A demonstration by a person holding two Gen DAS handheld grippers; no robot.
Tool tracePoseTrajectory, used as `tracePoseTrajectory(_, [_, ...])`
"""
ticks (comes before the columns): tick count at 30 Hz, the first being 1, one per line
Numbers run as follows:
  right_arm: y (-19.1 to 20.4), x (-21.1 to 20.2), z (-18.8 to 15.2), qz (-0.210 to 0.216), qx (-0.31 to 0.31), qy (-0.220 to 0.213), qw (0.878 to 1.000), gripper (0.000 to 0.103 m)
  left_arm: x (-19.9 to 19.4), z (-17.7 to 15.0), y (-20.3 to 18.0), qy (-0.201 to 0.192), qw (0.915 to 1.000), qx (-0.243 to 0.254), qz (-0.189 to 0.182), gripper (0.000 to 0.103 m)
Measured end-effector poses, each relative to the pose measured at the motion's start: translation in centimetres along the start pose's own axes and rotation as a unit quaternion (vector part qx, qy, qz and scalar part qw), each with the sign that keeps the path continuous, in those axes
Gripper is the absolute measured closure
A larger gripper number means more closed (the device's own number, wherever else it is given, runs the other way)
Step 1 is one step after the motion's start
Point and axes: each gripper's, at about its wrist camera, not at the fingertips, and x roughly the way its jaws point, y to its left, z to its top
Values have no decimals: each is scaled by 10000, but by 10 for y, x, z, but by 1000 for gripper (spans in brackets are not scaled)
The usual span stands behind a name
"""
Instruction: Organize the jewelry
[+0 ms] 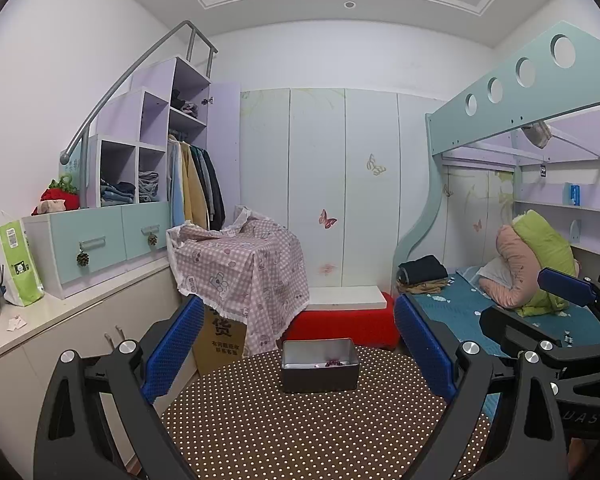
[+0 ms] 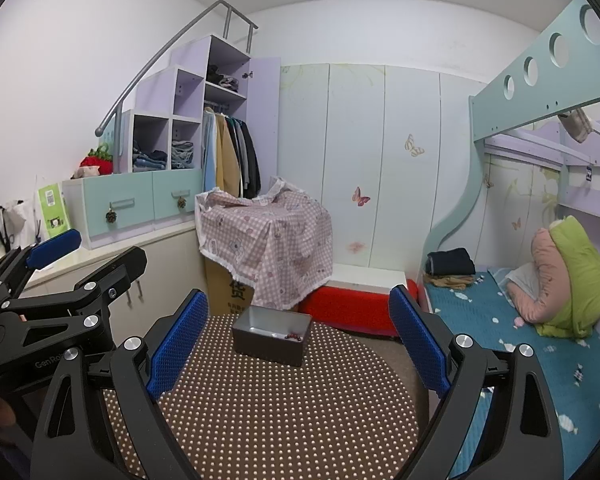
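The left gripper (image 1: 300, 344) was held level, its blue-padded fingers (image 1: 172, 344) spread wide apart and gripping nothing — the jaws stood fully parted. The right gripper (image 2: 296, 340) matched it, pads (image 2: 418, 340) equally wide and empty. Each tool showed in the other's camera: the right gripper (image 1: 556, 304) just beside the left on its right flank, the left gripper (image 2: 84, 256) close at the right's left — both at similar height.
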Motion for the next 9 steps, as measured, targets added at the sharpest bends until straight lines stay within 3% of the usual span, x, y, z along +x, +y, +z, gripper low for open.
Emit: tracePoseTrajectory(9, [-1, 1, 0, 1, 5, 2, 10000, 14, 5, -2, 2, 9, 10000, 37, -13, 10])
